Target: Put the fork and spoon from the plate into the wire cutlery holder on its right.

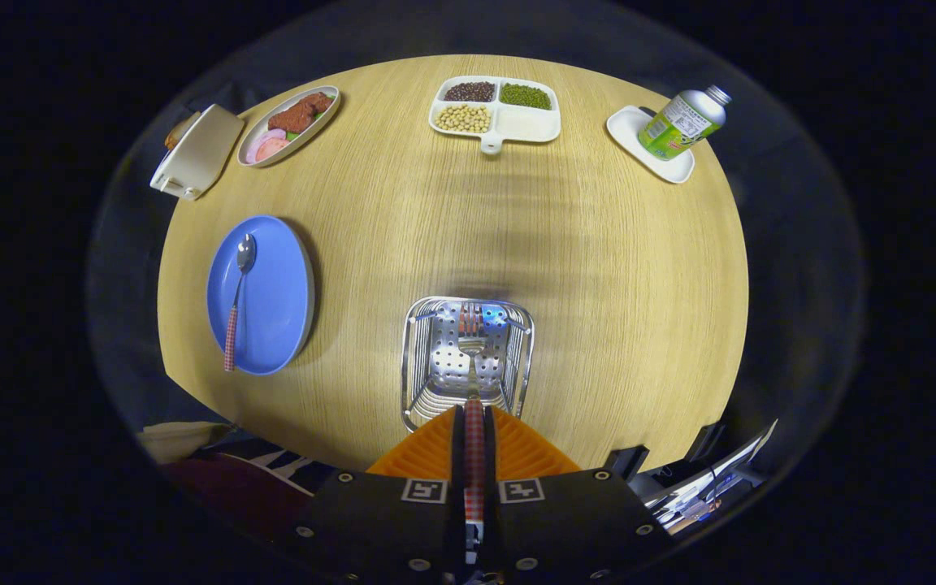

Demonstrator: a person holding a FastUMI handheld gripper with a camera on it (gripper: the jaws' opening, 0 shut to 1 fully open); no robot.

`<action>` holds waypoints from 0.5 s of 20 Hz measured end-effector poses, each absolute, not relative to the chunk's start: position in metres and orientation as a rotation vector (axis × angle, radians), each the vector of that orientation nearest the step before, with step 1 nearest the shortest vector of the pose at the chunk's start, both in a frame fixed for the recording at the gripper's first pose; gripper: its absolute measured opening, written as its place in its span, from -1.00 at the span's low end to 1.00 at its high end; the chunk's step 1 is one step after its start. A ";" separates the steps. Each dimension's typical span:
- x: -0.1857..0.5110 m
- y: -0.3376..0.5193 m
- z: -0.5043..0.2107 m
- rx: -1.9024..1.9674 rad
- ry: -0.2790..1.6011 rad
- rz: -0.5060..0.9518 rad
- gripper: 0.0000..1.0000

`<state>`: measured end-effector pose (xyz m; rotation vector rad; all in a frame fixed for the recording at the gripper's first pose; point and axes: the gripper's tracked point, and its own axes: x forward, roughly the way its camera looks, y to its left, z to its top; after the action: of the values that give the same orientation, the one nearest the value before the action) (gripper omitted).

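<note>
- I'm on the fork (474, 382) half of the job. It's pinched in my hand-held gripper (474, 426), checked handle running back between the fingers, tines pointing down into the holder (467, 361).
- The fingers are nearly shut, both pressing on the handle with only its width between them. Nothing else touches them as far as I can tell.
- The holder sits on the surface (582, 244) just ahead of my fingers. The fork head looks to be inside the basket already, over the perforated bottom. Whether the tines are resting on the metal or hanging a bit above it, I can't say from this angle.
- My guess for the next move: ease it down a little, then let go so it stays inside the wires and doesn't tip over the rim. The handle is long, so it may want to lean on the near edge.
- The spoon (238, 292) is untouched, lying along the left part of the blue plate (281, 309), bowl away from me, handle toward me and poking slightly past the rim. The plate sits well off to the left of the holder.
- So roughly halfway: the fork is nearly in and the spoon isn't started.
</note>
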<state>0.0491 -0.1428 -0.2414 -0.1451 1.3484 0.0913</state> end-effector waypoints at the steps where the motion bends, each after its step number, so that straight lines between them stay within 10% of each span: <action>1: 0.052 -0.141 -0.237 -0.124 1.331 0.088 -0.73; 5: 0.054 -0.140 -0.220 -0.075 1.237 0.072 0.15; 10: 0.058 -0.093 -0.182 0.003 1.003 0.131 0.64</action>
<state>0.0585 -0.0934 -0.1818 0.0033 1.0033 0.1314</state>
